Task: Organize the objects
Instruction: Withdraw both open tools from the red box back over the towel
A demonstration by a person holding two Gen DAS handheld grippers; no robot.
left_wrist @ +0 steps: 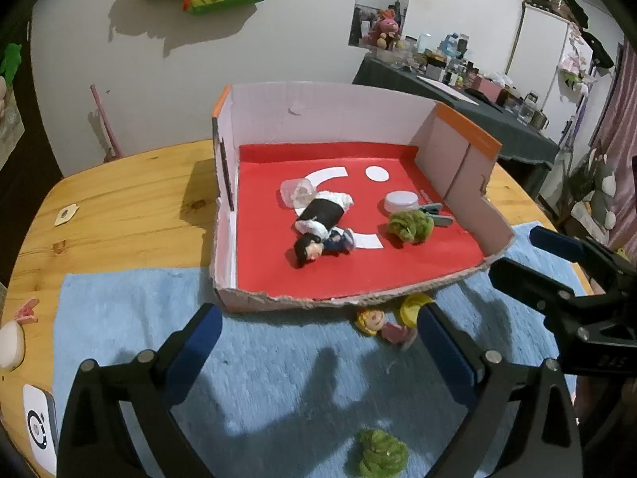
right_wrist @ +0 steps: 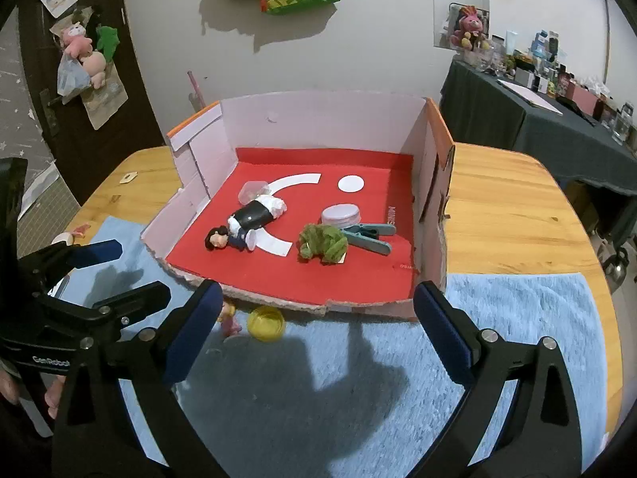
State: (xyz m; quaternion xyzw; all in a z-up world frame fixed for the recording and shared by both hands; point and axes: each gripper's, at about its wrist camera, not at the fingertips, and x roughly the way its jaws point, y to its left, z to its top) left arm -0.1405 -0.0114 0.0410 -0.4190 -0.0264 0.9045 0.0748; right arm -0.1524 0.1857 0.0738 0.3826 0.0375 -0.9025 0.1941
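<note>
A cardboard box (left_wrist: 254, 302) (right_wrist: 434, 167) with a red floor stands on a blue towel (left_wrist: 278, 358) (right_wrist: 517, 318). In it lie a dark-haired doll (left_wrist: 318, 227) (right_wrist: 245, 225), a clear cup (left_wrist: 296, 191), a white lid (left_wrist: 402, 200) (right_wrist: 340, 215), a green pompom (left_wrist: 410, 227) (right_wrist: 323, 242) and a teal clothespin (right_wrist: 370, 235). On the towel before the box lie a blonde doll (left_wrist: 378, 324) (right_wrist: 229, 318), a yellow cap (left_wrist: 414, 306) (right_wrist: 266, 322) and a second green pompom (left_wrist: 382, 456). My left gripper (left_wrist: 318, 334) (right_wrist: 119, 271) is open and empty above the towel. My right gripper (right_wrist: 316, 310) (left_wrist: 521, 255) is open and empty.
The wooden table (left_wrist: 119, 207) (right_wrist: 517, 207) carries a small tag (left_wrist: 65, 215), a white object (left_wrist: 12, 344) and a pink clip (left_wrist: 28, 310) at the left. A white device (left_wrist: 40, 426) lies at the near left. A cluttered dark table (right_wrist: 537, 111) stands behind.
</note>
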